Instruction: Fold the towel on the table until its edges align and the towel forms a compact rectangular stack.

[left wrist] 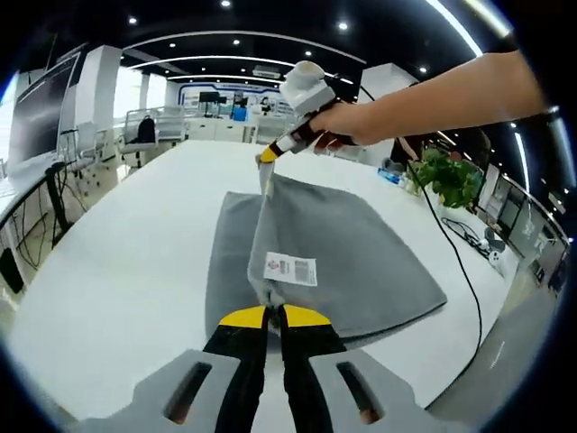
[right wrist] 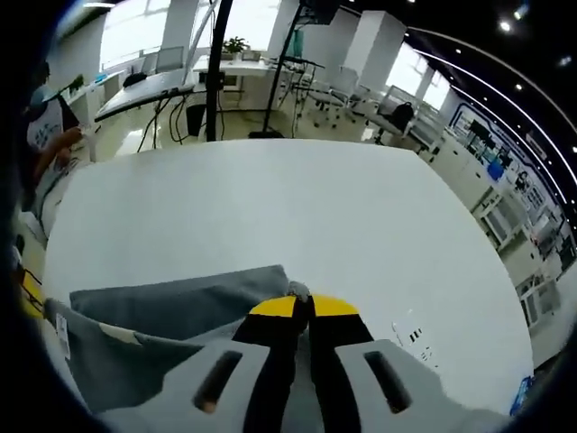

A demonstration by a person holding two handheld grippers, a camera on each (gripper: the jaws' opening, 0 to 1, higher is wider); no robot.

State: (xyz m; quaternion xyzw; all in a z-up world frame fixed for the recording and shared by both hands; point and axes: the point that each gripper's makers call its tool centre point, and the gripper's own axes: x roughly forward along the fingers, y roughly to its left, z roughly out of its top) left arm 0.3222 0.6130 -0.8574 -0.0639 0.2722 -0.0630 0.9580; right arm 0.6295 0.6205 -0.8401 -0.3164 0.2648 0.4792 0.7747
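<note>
Now both tongs are closed on cloth, and the one grey fabric towel (left wrist: 352,244) lies on the white counter (left wrist: 117,271) half folded, with an upper layer raised over a lower layer.

From the left gripper view, the left tongs (left wrist: 274,314) sit at 6 o'clock, with their yellow-tipped jaws pressed together on a bunched corner of the upper layer. A white label with a red mark (left wrist: 290,269) hangs just above this pinch. From there a tight ridge of cloth runs straight up toward 12 o'clock, where the right tongs (left wrist: 268,155), held by a person's hand (left wrist: 341,124), grip the far end of the same edge. So the held edge is stretched between the two tongs, and its long axis goes from near to far; the body of the towel spreads toward 3 o'clock from this line, and a narrow strip of the lower layer shows toward 9 o'clock.

From the right gripper view, the right tongs (right wrist: 302,308) are shut on a small fold of the towel (right wrist: 180,307), and the cloth lies toward 8 o'clock.

I count one towel, one label and two tongs. I judge that the next move must carry this edge sideways, both ends together, to meet the opposite edge.
</note>
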